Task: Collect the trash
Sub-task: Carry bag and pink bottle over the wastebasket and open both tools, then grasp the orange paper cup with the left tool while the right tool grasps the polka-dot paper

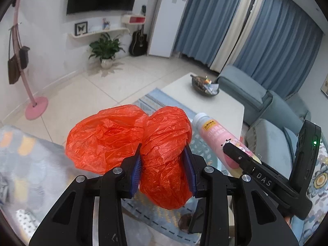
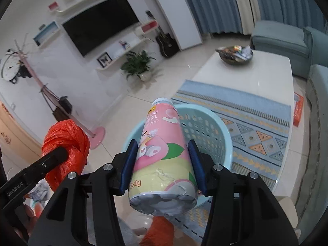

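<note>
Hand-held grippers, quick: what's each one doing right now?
Left hand-held gripper: closed on the crumpled orange plastic bag.
Right hand-held gripper: closed on the pink drink bottle, above the light blue basket.

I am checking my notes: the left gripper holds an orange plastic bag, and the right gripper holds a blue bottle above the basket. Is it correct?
Only the colour is wrong. The bottle in the right gripper is pink, as the right wrist view shows. The left gripper does hold the orange plastic bag, above the basket.

Far beyond the jaws: white wall with black flat television [image 2: 100, 29], curved white shelves [image 1: 98, 33], leafy potted plant [image 1: 105, 50], black guitar [image 1: 139, 41]. Right of them: blue pleated curtains [image 1: 276, 30], blue-grey sofa [image 1: 266, 106], white tabletop [image 2: 256, 78] on patterned blue rug [image 2: 252, 123].
</note>
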Available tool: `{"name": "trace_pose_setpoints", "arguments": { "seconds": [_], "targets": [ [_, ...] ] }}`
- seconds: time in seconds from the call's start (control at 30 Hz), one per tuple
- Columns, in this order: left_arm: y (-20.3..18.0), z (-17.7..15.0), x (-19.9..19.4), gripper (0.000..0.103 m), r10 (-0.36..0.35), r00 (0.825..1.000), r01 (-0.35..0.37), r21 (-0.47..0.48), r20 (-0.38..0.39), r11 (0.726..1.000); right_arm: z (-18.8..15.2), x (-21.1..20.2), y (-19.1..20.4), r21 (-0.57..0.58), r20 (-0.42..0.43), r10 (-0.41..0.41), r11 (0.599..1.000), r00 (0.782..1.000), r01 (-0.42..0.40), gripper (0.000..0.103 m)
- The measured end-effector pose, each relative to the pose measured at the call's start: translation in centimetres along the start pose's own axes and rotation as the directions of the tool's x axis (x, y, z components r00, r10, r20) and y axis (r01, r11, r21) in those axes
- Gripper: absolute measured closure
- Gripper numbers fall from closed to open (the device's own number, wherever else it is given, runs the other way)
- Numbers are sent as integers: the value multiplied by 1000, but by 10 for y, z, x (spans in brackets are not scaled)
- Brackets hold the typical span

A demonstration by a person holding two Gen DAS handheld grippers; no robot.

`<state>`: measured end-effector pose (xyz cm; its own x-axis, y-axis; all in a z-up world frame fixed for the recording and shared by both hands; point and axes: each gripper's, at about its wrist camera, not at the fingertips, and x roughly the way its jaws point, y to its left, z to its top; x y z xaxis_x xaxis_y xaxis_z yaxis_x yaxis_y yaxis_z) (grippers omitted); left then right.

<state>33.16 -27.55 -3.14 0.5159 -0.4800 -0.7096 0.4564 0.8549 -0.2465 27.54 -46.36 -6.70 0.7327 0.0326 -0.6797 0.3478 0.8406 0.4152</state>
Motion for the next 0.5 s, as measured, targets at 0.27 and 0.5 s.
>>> {"name": "trace_pose_setpoints", "arguments": {
  "seconds": [0.27,0.5],
  "targets": [
    [-4,7,42,50,11,999,-13,-31,-53,999,3,29,-16,4,-30,-80,997,996,80,56],
    [-2,1,32,37,-4,999,3,-37,-44,999,4,19,-12,-18,-19,-84,996,996,84,56]
  ]
}}
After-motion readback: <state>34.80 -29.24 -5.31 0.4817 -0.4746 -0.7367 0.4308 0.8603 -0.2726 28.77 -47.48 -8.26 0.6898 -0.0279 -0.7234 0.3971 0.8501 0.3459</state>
